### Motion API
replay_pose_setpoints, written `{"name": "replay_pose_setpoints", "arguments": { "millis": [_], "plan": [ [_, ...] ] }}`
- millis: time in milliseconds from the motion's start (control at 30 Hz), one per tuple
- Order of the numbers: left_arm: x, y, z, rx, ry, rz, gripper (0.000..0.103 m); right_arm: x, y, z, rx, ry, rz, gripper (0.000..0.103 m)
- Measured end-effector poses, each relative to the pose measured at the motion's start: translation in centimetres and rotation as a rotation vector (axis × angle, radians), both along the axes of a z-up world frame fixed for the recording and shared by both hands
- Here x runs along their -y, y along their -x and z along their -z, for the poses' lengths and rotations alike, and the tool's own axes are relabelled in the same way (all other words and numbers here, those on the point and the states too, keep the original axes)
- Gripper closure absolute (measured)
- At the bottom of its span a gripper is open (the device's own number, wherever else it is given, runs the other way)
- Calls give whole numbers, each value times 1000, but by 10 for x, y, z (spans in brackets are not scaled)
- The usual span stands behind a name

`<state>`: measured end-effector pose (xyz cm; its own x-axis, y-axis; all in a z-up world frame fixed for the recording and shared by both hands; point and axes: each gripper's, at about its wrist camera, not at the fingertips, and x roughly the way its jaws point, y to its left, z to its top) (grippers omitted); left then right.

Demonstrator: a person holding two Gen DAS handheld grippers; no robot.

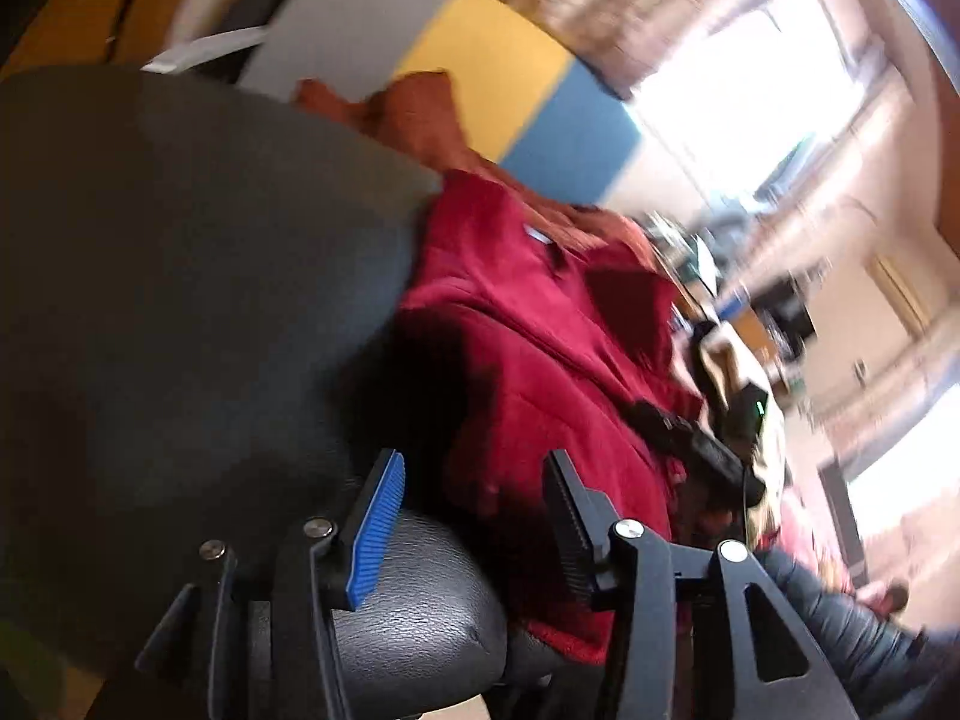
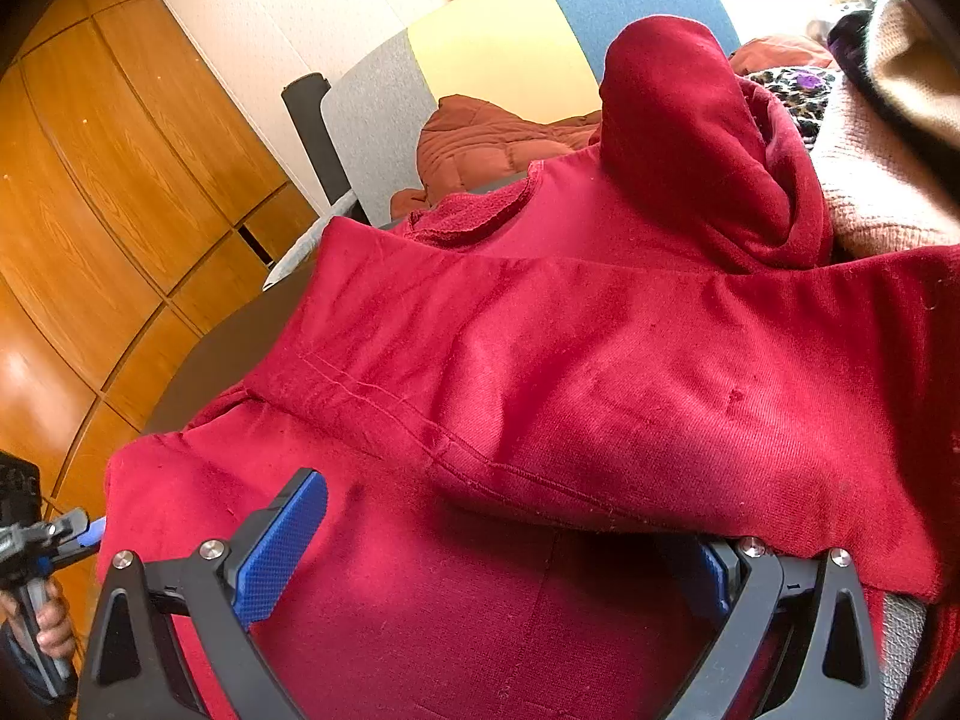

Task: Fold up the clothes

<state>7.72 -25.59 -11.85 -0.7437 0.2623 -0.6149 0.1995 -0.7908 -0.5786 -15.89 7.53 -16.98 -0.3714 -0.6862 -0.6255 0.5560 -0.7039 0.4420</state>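
A dark red hooded sweatshirt lies spread on a dark round table, its hood bunched up at the far side. My right gripper stands wide open low over the cloth. A folded-over sleeve drapes across its right finger, and no pad presses on anything. In the blurred left wrist view the sweatshirt lies right of the table. My left gripper is open with nothing between its fingers, off the garment's near edge. The left gripper also shows at the right wrist view's lower left, held by a hand.
A rust-orange quilt lies beyond the table against a grey, yellow and blue panel. A beige knit and a leopard-print piece are piled at the far right. A wooden wardrobe fills the left. A black leather seat sits below the left gripper.
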Motion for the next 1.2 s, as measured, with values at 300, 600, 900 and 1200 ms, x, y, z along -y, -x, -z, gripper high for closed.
{"name": "replay_pose_setpoints", "arguments": {
  "millis": [300, 600, 900, 1200],
  "plan": [
    [-2, 40, 32, 73, -26, 107, 51, 0, 2, 1, -4, -16, -3, 0],
    [-3, 40, 12, -65, -183, 175, 95, 7, 2, 0, -18, -69, -3, 0],
    [-2, -17, -52, -111, -71, 169, 96, 65, -17, -2, -130, -372, -19, 0],
    [64, -66, 32, 326, 55, -256, 95, 136, -62, -5, -153, -385, -72, 0]
  ]
}}
